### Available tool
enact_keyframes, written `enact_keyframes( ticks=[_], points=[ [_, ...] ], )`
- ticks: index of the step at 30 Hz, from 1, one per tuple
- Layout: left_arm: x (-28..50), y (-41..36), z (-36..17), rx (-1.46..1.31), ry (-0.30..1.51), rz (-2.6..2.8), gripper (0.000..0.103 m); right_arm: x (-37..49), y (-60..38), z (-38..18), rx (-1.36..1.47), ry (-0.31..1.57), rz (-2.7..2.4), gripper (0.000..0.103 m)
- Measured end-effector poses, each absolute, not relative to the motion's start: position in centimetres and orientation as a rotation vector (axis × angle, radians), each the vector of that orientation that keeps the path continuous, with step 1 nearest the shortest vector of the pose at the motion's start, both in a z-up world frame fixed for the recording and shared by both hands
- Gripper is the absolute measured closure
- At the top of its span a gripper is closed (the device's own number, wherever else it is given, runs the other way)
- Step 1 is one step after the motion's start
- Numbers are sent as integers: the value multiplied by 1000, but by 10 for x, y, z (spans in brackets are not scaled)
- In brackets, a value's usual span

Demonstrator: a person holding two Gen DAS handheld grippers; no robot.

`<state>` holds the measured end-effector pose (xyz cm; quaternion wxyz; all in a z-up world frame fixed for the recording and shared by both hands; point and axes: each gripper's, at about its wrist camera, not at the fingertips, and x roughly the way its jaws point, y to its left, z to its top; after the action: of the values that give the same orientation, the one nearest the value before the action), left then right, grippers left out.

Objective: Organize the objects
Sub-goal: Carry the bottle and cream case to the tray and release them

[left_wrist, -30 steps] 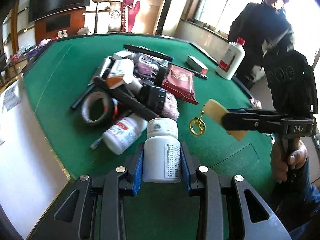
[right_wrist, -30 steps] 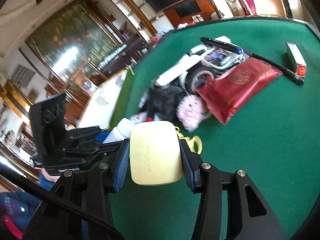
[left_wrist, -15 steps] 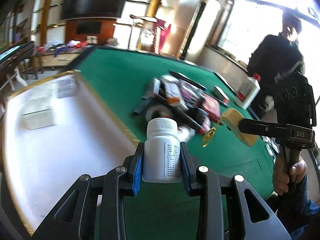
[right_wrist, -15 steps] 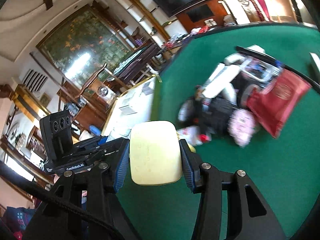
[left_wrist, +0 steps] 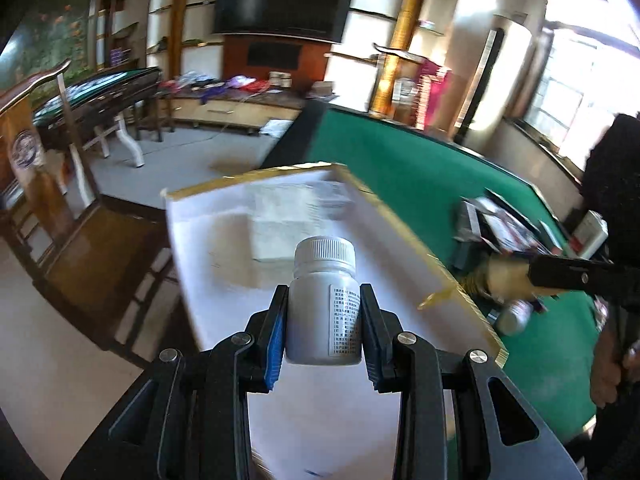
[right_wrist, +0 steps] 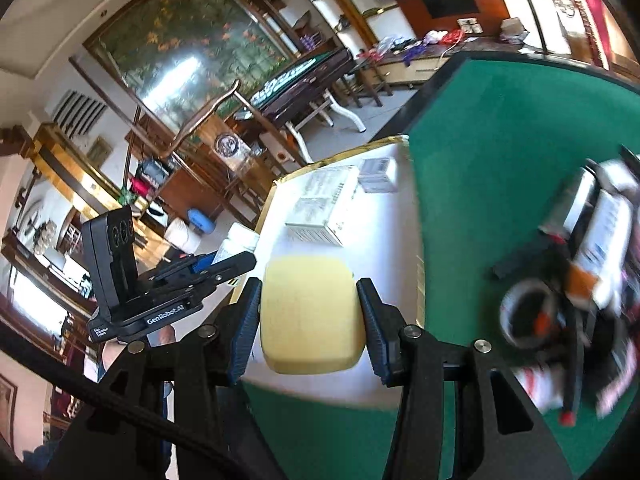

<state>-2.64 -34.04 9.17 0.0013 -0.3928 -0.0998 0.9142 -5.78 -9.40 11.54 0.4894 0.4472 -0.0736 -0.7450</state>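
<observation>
Left wrist view shows the left gripper [left_wrist: 324, 316] pinching a bottle [left_wrist: 325, 300] upright, ready to set down. At 12 o'clock waits the white tray [left_wrist: 224, 248]. The right gripper [right_wrist: 308, 320] squeezes a yellow pad [right_wrist: 310, 316], likely going there too.

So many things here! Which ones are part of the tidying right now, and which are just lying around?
Part of the job:
- white pill bottle, gripped by the left gripper
- pale yellow block, gripped by the right gripper
- white tray, already holding small boxes
- pile of clutter on the green table

Just lying about:
- wall television
- dark side table
</observation>
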Motion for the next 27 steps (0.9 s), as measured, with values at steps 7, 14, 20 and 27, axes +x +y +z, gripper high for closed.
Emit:
enact_keyframes(
  ticks=[7, 14, 20, 27],
  points=[
    [-65, -391, 66, -1363, -410, 2860, 74, -90, -153, 102, 1146, -107, -1871, 56],
    [-84, -414, 45, -1450, -443, 2834, 74, -121, -188, 85, 1253, -34, -1939, 57],
    [-91, -412, 39, -1470, -399, 2869, 74, -135, -200, 78, 1297, 10, -1971, 57],
    [-94, -407, 39, -1492, -369, 2876, 74, -137, -213, 67, 1298, 91, -2028, 57]
  ],
)
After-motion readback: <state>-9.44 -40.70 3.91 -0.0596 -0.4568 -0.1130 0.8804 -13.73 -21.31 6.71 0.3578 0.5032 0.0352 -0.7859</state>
